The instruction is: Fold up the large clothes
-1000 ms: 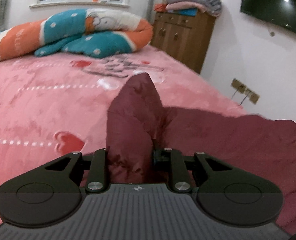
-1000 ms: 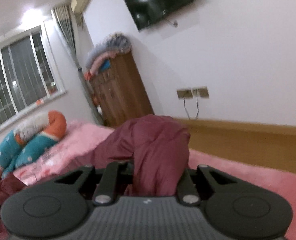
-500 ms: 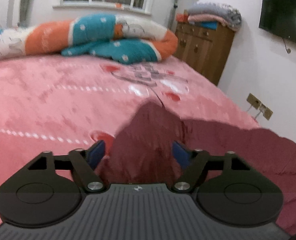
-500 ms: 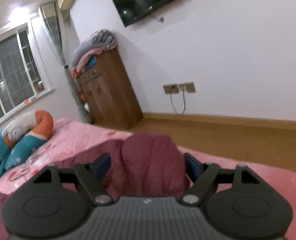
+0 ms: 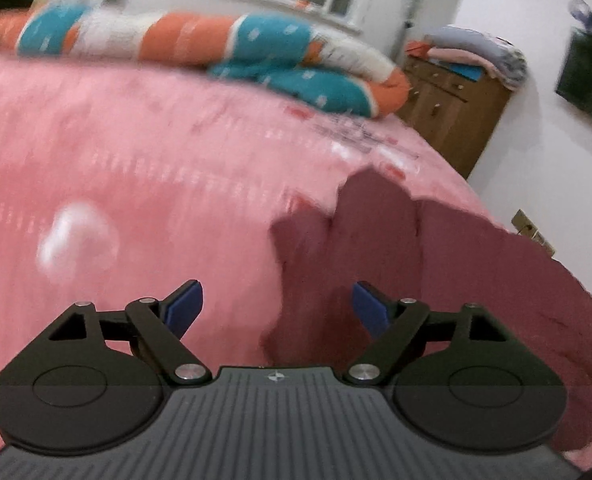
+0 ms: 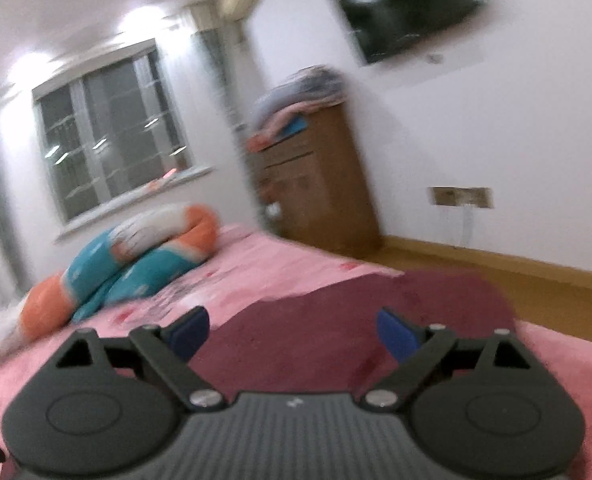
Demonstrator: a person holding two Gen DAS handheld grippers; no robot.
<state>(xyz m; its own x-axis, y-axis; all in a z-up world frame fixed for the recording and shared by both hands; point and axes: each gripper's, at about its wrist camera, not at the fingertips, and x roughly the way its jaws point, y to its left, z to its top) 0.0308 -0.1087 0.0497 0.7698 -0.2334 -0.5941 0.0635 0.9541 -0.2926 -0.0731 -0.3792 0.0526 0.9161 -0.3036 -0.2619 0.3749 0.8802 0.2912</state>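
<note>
A dark maroon garment (image 5: 435, 264) lies on the pink bed cover (image 5: 136, 184), spread toward the bed's right edge. It also shows in the right wrist view (image 6: 375, 312), flat near the bed's edge. My left gripper (image 5: 278, 306) is open and empty, just above and in front of the garment's near edge. My right gripper (image 6: 294, 330) is open and empty, above the garment. Both views are motion-blurred.
A rolled orange, teal and white quilt (image 5: 224, 48) lies at the head of the bed under the window. A wooden cabinet (image 5: 451, 108) with folded blankets stands by the right wall. A TV (image 6: 407, 8) hangs on the wall. Wooden floor (image 6: 515, 280) lies beyond the bed's edge.
Both grippers opened and let go of the maroon garment, which dropped flat onto the bed. Both grippers have pulled back and swung left.
</note>
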